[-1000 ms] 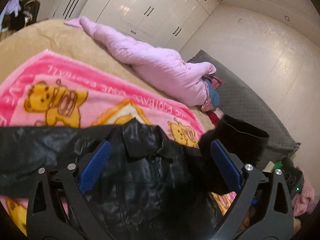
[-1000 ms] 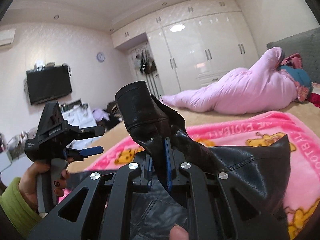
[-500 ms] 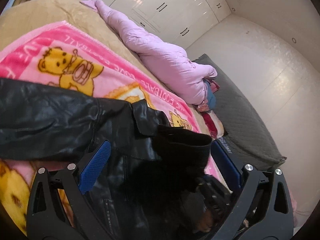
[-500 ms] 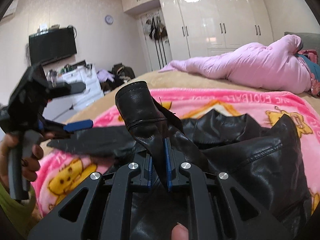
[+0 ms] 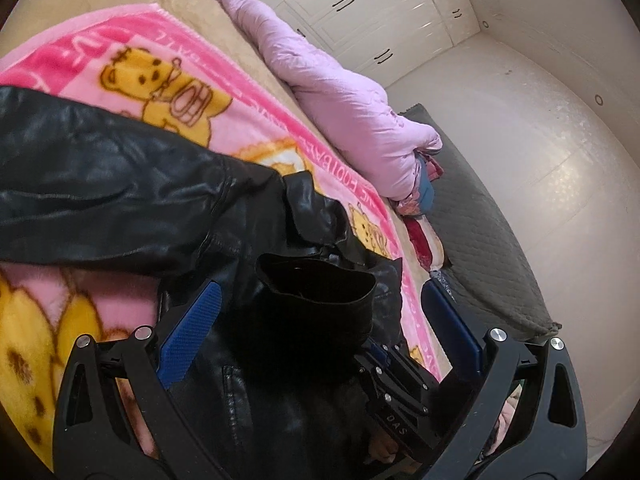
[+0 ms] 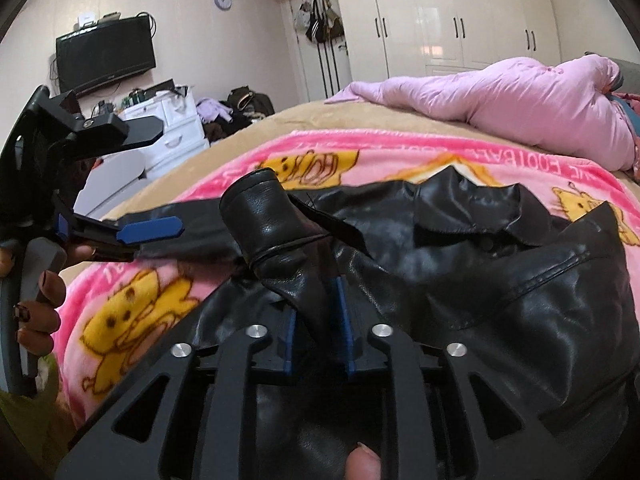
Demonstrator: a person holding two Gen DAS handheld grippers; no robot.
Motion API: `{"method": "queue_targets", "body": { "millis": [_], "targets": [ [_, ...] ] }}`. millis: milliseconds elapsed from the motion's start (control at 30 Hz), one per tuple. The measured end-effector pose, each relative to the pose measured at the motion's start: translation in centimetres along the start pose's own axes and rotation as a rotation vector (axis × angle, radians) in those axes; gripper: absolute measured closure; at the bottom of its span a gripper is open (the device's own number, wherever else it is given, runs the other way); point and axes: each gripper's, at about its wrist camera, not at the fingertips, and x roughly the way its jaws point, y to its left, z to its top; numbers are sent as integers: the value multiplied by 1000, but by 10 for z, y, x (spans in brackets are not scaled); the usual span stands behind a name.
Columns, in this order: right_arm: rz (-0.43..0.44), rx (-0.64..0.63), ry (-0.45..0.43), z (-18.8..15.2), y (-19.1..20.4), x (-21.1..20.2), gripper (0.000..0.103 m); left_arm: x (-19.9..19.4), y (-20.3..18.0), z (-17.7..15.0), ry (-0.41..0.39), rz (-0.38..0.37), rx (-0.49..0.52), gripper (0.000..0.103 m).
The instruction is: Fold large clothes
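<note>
Black leather jacket (image 6: 500, 280) — spread on pink cartoon blanket (image 6: 360, 152) on bed, collar toward far edge. Right gripper (image 6: 316, 320): jaws opening, sleeve cuff (image 6: 264, 216) between them, laid across jacket front. Left gripper (image 5: 316, 328): jaws spread wide, empty, hovering over cuff. Step in hand — folding sleeve inward. Next, likely: release cuff, take other sleeve (image 5: 100, 184).
</note>
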Motion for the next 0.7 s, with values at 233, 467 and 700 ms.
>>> {"method": "queue_targets", "body": {
  "millis": [233, 467, 700],
  "targets": [
    [126, 1, 26, -5, 7, -9, 11, 7, 6, -7, 47, -4, -10, 10],
    [165, 103, -11, 6, -29, -48, 7, 20, 16, -18, 118, 52, -8, 10],
    [-54, 405, -150, 20, -141, -91, 7, 53, 18, -45, 216, 9, -51, 10]
  ]
}}
